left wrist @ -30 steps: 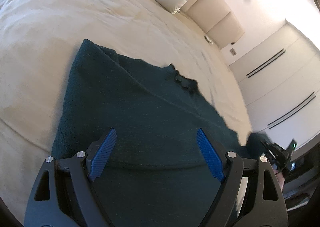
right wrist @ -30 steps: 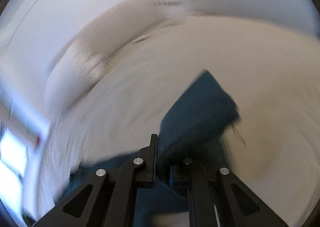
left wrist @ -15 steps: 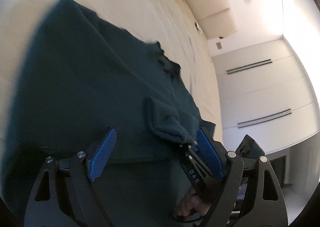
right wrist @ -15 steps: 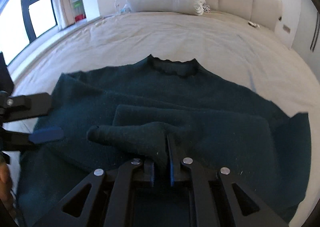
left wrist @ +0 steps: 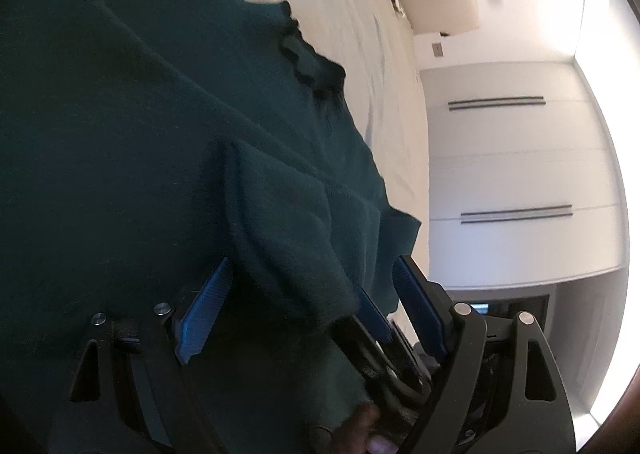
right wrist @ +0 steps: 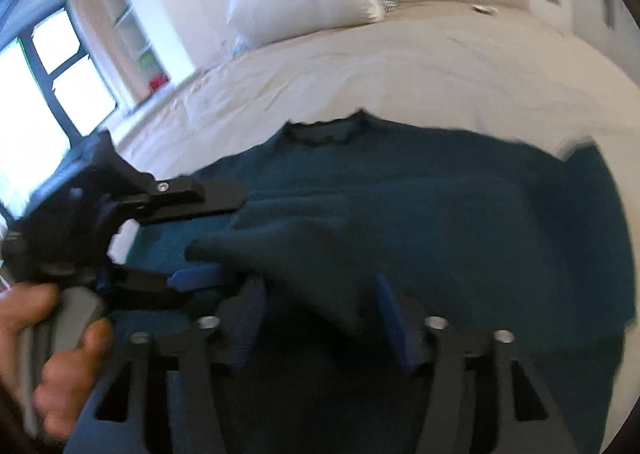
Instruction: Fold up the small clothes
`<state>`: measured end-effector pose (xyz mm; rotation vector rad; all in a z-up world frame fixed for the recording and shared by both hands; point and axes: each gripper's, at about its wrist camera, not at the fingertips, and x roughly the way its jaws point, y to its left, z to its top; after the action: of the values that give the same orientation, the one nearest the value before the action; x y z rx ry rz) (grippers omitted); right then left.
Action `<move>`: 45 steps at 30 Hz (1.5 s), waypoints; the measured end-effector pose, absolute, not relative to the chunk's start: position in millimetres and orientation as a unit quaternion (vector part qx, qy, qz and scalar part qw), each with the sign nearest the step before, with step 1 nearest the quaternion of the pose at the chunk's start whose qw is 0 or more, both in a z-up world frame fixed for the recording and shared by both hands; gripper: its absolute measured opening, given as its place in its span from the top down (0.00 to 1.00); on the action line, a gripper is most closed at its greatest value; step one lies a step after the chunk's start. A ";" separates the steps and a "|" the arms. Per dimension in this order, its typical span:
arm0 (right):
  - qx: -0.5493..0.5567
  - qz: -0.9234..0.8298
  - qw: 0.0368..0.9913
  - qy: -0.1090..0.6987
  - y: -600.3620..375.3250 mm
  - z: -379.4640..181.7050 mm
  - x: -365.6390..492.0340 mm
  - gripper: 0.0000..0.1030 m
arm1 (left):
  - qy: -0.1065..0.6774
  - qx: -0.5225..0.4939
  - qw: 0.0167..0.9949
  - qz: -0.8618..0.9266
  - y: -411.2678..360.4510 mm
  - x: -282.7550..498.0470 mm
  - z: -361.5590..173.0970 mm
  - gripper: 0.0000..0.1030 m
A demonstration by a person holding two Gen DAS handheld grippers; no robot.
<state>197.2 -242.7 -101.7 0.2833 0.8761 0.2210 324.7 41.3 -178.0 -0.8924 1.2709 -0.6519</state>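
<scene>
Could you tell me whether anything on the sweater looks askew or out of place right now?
Yes: the folded-in sleeve sits bunched and peaked on the dark green sweater instead of lying flat. The right gripper, whose jaws have just been opening, straddles it without pinching.

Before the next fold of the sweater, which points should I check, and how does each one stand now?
1. Right gripper released: ok; its jaws have just been opening, and the sleeve lies loose between them.
2. Left gripper open: ok; sleeve end between its jaws, not pinched.
3. Sleeve folded across the sweater body: ok.
4. Sleeve flat: not ok, it is bunched.
5. Collar flat on the bed: ok.
6. Bottom hem straight: cannot tell, it is out of view.
</scene>
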 end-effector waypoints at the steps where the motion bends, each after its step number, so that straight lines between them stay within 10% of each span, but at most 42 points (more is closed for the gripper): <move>1: 0.163 0.106 0.887 0.419 -256.5 -102.2 187.9 0.36 | 0.564 -0.395 0.665 -0.290 36.1 327.9 -181.0 0.34; 4: 0.265 0.086 0.866 0.415 -303.0 -110.0 164.7 0.36 | 0.570 -0.395 0.660 -0.289 25.7 335.3 -186.0 0.69; 9: 0.453 0.068 0.808 0.371 -369.7 -134.2 141.3 0.34 | 0.559 -0.364 0.695 -0.267 21.3 339.0 -182.4 0.91; 24: 0.666 0.078 0.697 0.255 -412.9 -173.6 130.7 0.32 | 0.503 -0.299 0.785 -0.203 99.0 328.5 -161.7 0.92; 45: 0.555 0.101 0.770 0.298 -394.6 -113.6 193.4 0.30 | 0.494 -0.261 0.806 -0.196 83.9 317.2 -178.7 0.92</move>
<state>193.4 -394.6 -113.6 1.2035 0.6453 0.2192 317.2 83.9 -178.7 -0.5591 1.0576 -0.4189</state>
